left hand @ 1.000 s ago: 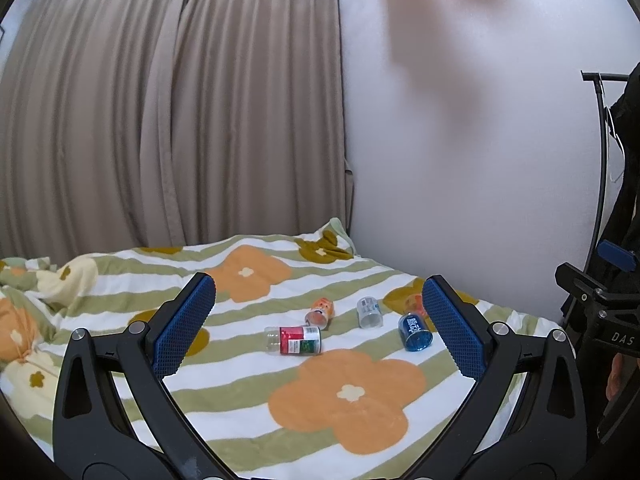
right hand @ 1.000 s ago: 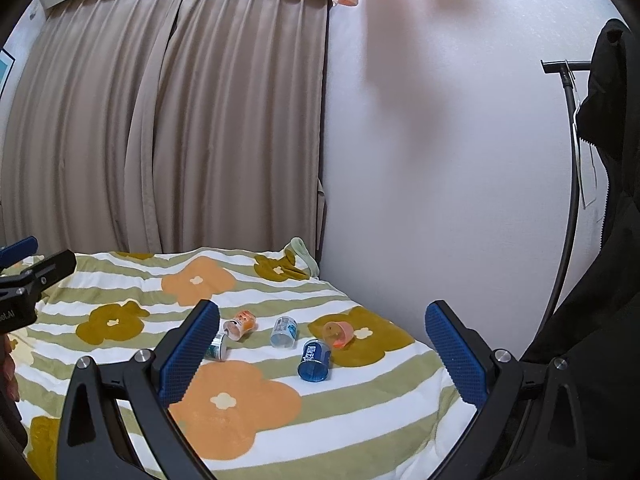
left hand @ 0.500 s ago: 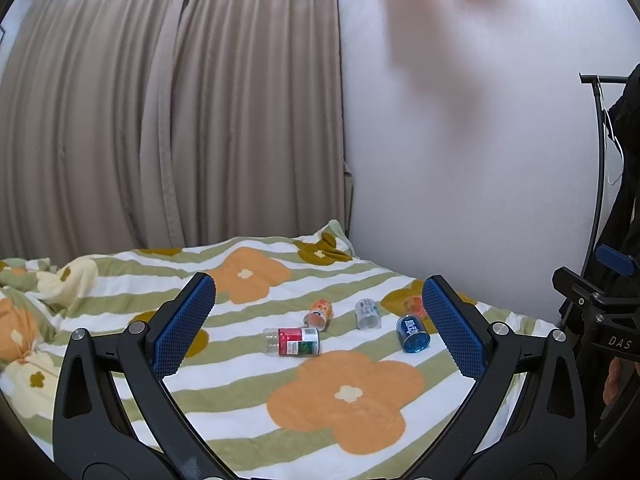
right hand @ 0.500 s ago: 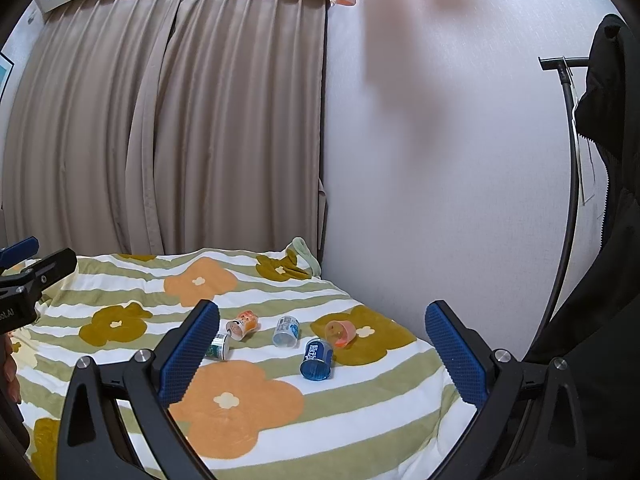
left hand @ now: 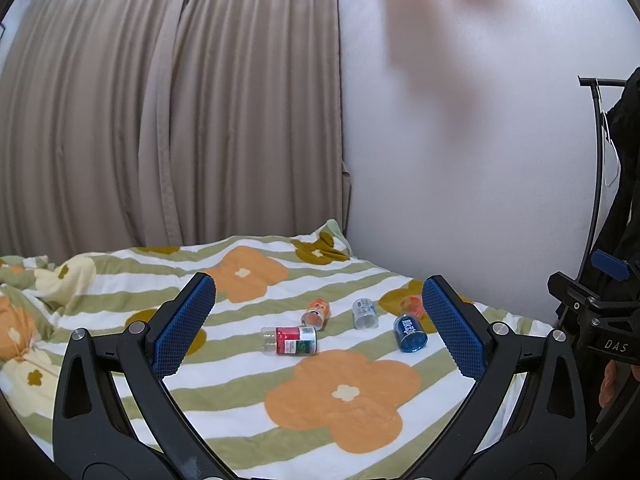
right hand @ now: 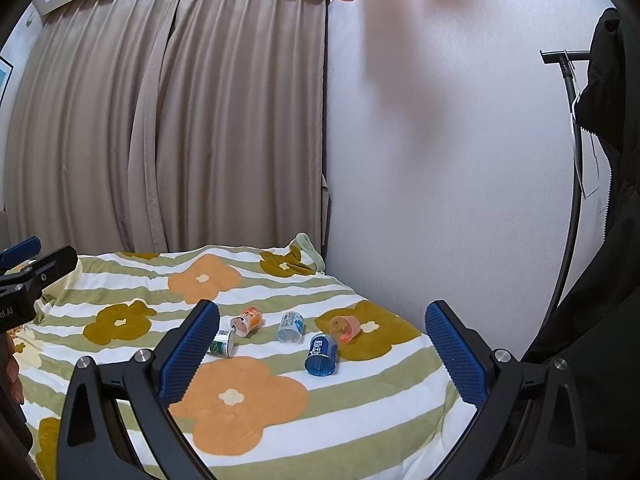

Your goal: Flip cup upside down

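Note:
Several small cups lie on their sides on a flowered, green-striped blanket [left hand: 224, 364]. A blue cup [left hand: 409, 333] [right hand: 321, 355], a clear cup with a pale label [left hand: 365, 313] [right hand: 291, 327], an orange-faced cup [left hand: 317, 312] [right hand: 248, 320], a red-and-green labelled cup [left hand: 291, 341] [right hand: 222, 343] and a small orange cup [right hand: 344, 327], half hidden behind my finger in the left wrist view [left hand: 413, 304]. My left gripper [left hand: 318, 320] and right gripper [right hand: 322, 344] are both open, empty, and well short of the cups.
The bed meets a white wall [right hand: 440, 180] on the right and beige curtains [right hand: 168, 140] at the back. A black coat on a rack [right hand: 608, 160] hangs at the far right. The blanket [right hand: 256, 428] extends toward me in front of the cups.
Both grippers have drifted slightly; the cups sit a little lower and nearer in the right view. Nothing was grasped and both grippers stay open.

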The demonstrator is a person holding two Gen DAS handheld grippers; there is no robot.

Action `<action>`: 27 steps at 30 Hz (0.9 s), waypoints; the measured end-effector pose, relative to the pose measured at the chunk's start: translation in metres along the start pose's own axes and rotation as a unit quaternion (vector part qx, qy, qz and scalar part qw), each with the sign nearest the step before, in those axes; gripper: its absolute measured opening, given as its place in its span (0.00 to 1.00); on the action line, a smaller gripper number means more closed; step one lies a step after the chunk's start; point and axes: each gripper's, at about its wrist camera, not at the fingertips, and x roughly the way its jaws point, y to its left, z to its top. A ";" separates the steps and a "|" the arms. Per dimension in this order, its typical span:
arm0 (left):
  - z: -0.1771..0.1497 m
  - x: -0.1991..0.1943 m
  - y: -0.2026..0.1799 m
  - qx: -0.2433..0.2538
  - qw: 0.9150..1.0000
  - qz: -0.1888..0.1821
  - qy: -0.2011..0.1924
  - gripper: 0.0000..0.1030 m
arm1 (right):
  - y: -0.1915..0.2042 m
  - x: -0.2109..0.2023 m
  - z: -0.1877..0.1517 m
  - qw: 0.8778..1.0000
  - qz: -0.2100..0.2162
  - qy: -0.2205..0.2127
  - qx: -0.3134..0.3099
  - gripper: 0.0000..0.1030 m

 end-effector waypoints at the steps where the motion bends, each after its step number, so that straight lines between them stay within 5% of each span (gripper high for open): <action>1: 0.000 0.000 0.000 0.000 1.000 0.000 0.000 1.00 | 0.000 0.000 0.000 1.000 0.001 0.000 0.000 1.00; 27: 0.002 0.001 -0.002 0.000 1.000 -0.002 0.001 1.00 | -0.005 0.003 0.005 1.000 0.003 0.003 0.010 1.00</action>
